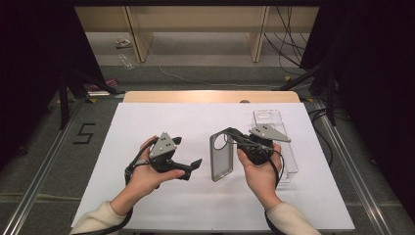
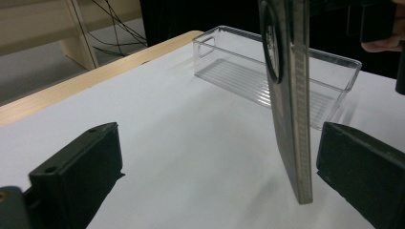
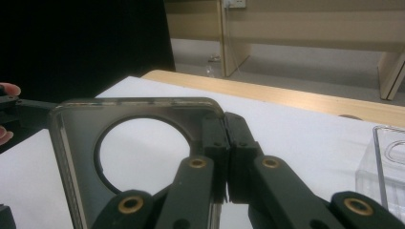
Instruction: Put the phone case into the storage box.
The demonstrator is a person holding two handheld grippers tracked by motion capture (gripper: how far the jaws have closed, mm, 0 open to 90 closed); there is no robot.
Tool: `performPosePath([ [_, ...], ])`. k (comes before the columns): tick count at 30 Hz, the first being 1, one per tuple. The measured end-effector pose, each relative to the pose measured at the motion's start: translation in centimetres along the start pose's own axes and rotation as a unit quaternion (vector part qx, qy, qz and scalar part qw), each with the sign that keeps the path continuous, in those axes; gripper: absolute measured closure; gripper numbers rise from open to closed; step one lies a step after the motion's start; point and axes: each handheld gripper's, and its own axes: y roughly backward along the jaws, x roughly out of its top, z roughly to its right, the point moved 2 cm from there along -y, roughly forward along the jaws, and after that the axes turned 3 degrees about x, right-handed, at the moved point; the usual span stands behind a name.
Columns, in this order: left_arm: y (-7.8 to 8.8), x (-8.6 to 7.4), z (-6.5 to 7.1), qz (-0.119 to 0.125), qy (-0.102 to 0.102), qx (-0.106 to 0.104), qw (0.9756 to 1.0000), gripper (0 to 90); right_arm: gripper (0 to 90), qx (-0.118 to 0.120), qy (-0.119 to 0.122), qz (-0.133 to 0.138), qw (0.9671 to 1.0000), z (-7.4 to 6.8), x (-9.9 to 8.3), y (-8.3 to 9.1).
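A smoky translucent phone case (image 1: 221, 156) with a round camera hole hangs upright over the white table (image 1: 161, 122). My right gripper (image 1: 231, 136) is shut on its upper corner; in the right gripper view the jaws (image 3: 224, 138) pinch the case (image 3: 76, 143) beside the hole. My left gripper (image 1: 187, 152) is open, to the left of the case. In the left gripper view the case (image 2: 289, 95) stands edge-on in front of the gripper (image 2: 218, 143), close to the right-hand jaw, and no pad presses on it.
A clear plastic tray (image 1: 266, 115) lies on the table behind and to the right of my right hand; it also appears as the tray (image 2: 248, 76) and the tray (image 3: 382, 162). The table's wooden far edge (image 1: 210, 96) borders the white surface. Cables and shelf legs stand beyond.
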Motion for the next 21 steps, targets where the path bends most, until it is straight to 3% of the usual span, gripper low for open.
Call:
performPosePath([
  [10,0.8,-0.8,-0.8,-0.007,-0.003,0.011,0.9999,0.0,89.4,-0.002,-0.004,0.003,1.0,0.4,0.4,0.3],
  [21,1.7,-1.2,-1.5,0.002,-0.006,0.025,0.9997,0.0,89.4,-0.007,-0.007,0.011,0.9999,0.8,0.9,0.7],
])
